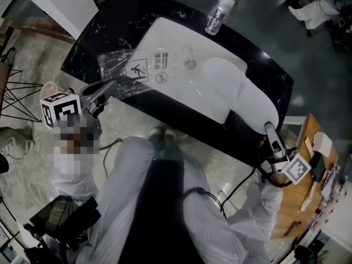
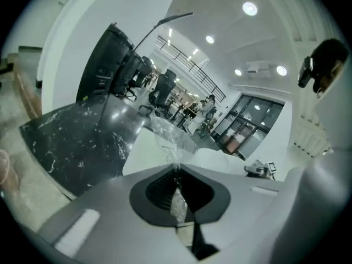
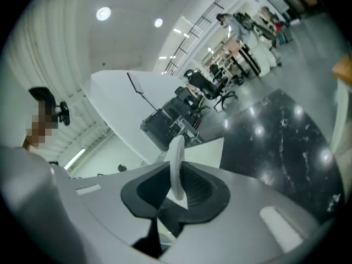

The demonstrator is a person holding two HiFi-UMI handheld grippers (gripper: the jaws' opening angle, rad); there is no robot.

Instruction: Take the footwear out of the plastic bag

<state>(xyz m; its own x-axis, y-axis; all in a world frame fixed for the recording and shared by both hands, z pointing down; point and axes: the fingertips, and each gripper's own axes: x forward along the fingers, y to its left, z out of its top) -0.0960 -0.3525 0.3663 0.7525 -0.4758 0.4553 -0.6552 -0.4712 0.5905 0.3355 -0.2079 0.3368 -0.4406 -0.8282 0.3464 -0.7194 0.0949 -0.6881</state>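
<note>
A clear plastic bag [image 1: 144, 69] with printed warning signs lies on the black marble table [image 1: 104, 40]. White slippers [image 1: 176, 43] lie inside it, and one white slipper [image 1: 242, 95] reaches out of the bag toward the table's right end. My left gripper [image 1: 111, 87] is shut on the bag's left edge; in the left gripper view [image 2: 176, 175] crumpled film [image 2: 178, 205] sits pinched between the jaws. My right gripper [image 1: 269, 128] is shut on the right slipper's rim; in the right gripper view [image 3: 179, 187] a thin white edge [image 3: 176, 158] stands between the jaws.
A small clear bottle [image 1: 219, 14] stands at the table's far edge. A wooden side table [image 1: 308, 169] with small items is at the right. A dark device [image 1: 63, 213] lies on the floor at lower left. My legs [image 1: 159, 202] are close to the table's near edge.
</note>
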